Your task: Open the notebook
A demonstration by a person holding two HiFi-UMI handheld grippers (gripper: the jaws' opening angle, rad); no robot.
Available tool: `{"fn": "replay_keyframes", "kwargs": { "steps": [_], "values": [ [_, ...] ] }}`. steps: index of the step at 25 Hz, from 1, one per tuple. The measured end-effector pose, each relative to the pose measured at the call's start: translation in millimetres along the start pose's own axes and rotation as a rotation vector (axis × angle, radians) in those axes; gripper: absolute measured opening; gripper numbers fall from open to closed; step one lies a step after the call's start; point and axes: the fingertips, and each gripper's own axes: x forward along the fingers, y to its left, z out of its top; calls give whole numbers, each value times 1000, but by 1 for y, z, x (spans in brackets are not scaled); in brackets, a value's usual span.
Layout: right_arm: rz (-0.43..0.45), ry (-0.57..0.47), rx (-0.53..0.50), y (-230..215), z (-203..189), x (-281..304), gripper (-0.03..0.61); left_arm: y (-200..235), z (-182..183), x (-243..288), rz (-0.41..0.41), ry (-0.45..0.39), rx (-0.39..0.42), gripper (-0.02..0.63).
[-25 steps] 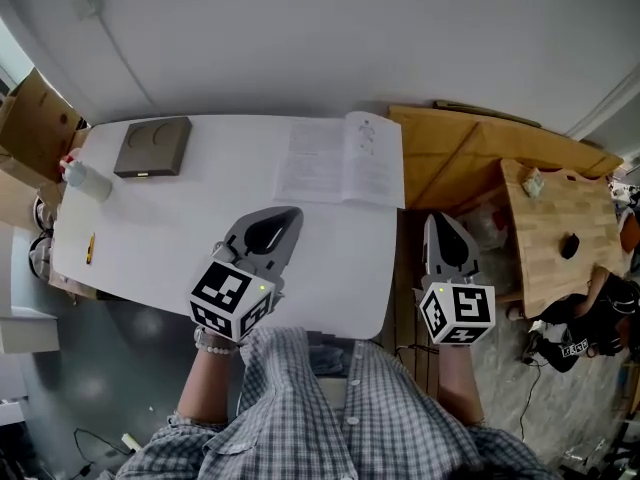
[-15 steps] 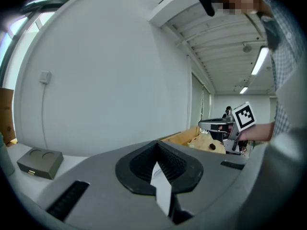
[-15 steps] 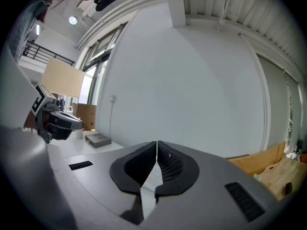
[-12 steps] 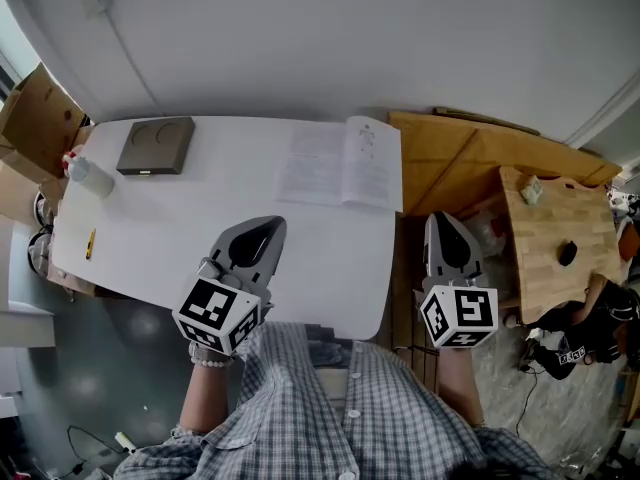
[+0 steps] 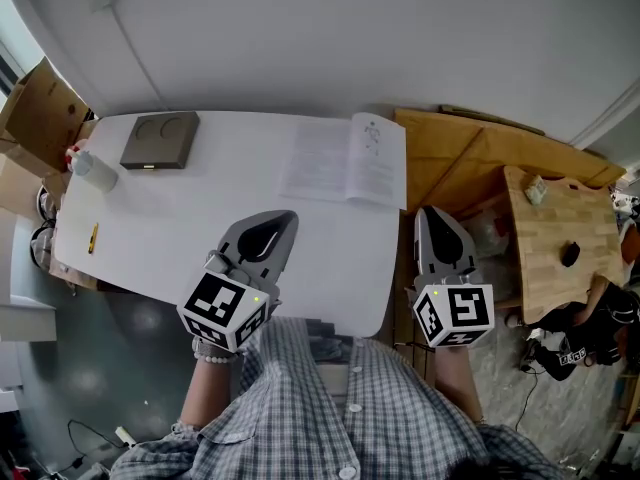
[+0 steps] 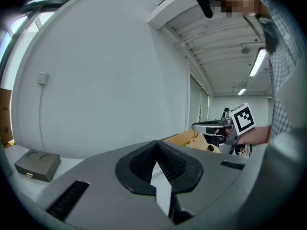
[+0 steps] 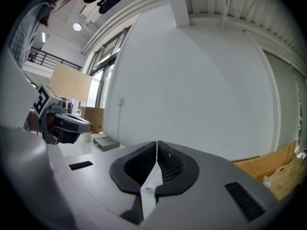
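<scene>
The notebook (image 5: 345, 160) lies open on the white table (image 5: 200, 223), at its far right corner, pages up. My left gripper (image 5: 287, 216) hovers over the table's near middle, short of the notebook, pointing towards it. Its jaws are shut with nothing between them, as the left gripper view (image 6: 156, 146) shows. My right gripper (image 5: 428, 211) hangs just off the table's right edge, below the notebook's corner. It is also shut and empty in its own view (image 7: 157, 143). Each gripper shows in the other's view: the right gripper (image 6: 211, 127) and the left gripper (image 7: 67, 123).
A grey box (image 5: 160, 140) sits at the table's far left, with a small bottle (image 5: 92, 171) and a yellow pen (image 5: 93, 237) near the left edge. Cardboard boxes (image 5: 35, 118) stand to the left. Wooden boards (image 5: 465, 158) and a wooden table (image 5: 555, 238) stand to the right.
My right gripper has drifted a little left and up, nearer the table's edge. The left gripper has barely shifted. Both stay shut and the notebook lies open throughout.
</scene>
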Motion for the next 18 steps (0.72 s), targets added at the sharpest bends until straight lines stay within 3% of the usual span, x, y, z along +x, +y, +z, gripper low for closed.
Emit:
{"fn": "replay_keyframes", "kwargs": {
  "steps": [18],
  "values": [
    [17, 29, 15, 11, -14, -7, 26, -5, -11, -12, 17, 18, -22, 8]
  ]
}}
